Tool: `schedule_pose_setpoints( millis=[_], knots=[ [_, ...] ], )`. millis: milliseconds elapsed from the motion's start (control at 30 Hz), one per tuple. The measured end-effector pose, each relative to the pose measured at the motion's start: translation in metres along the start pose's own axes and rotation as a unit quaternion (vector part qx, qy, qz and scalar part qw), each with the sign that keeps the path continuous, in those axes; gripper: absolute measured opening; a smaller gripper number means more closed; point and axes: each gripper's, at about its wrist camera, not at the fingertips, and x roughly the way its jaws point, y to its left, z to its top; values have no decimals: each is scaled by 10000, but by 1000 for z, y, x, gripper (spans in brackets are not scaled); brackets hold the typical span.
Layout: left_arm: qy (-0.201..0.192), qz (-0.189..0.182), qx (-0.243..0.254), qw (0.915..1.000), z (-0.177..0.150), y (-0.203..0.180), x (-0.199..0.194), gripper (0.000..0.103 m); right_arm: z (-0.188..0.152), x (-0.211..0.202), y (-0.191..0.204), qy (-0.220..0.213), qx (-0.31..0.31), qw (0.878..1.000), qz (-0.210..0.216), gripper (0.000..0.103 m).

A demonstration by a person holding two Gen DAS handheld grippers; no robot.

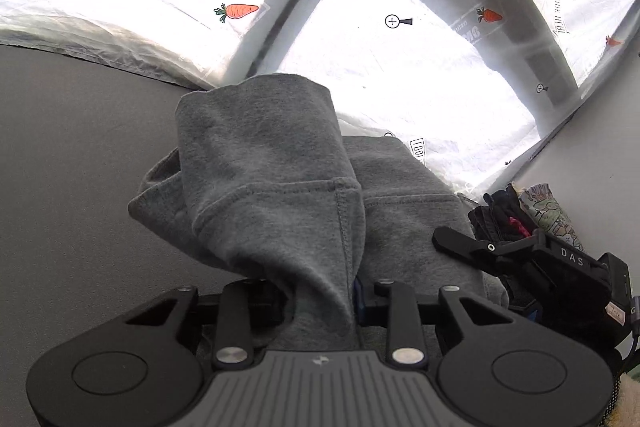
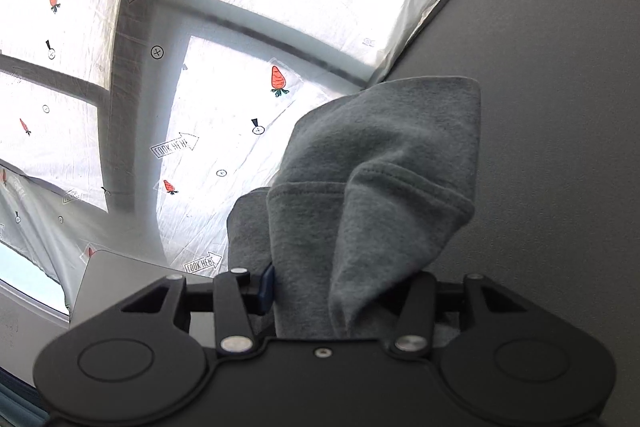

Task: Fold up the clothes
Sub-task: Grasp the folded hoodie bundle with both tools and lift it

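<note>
A grey sweatshirt-like garment (image 1: 272,187) with a stitched hem hangs bunched in front of both cameras. My left gripper (image 1: 320,299) is shut on a fold of it. My right gripper (image 2: 340,291) is shut on another hemmed part of the same garment (image 2: 380,179). Both grippers point upward toward a window, so the cloth is lifted. The right gripper (image 1: 512,251) also shows in the left wrist view, low at the right beside the cloth. The fingertips are hidden in the fabric.
A window (image 1: 400,67) covered by a translucent sheet printed with carrots and arrows fills the background. A grey wall (image 1: 72,167) lies to the left, also seen on the right in the right wrist view (image 2: 560,107). A patterned object (image 1: 552,215) sits at far right.
</note>
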Motion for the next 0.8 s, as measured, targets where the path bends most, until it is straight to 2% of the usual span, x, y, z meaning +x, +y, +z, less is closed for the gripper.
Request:
schedule_pose_setpoints(
  millis=[200, 367, 467, 633, 800],
  knots=[
    [-410, -679, 382, 9961, 17, -46, -29, 32, -1, -60, 32, -768, 85, 9964, 356, 48],
    [-297, -1392, 429, 9889, 26, -75, -28, 32, -5, -116, 48, -1461, 312, 9882, 342, 48],
    [-184, -1719, 681, 9826, 23, -102, -21, 32, -13, -149, 51, -1889, 381, 9806, 370, 48],
    [-155, -2010, 1056, 9738, 9, -164, 4, 32, -16, -210, 28, -2420, 517, 9683, 325, 47],
    [-324, -2299, 1223, 9650, 2, -243, 42, 31, 18, -260, -8, -2627, 555, 9619, 514, 47]
  ],
)
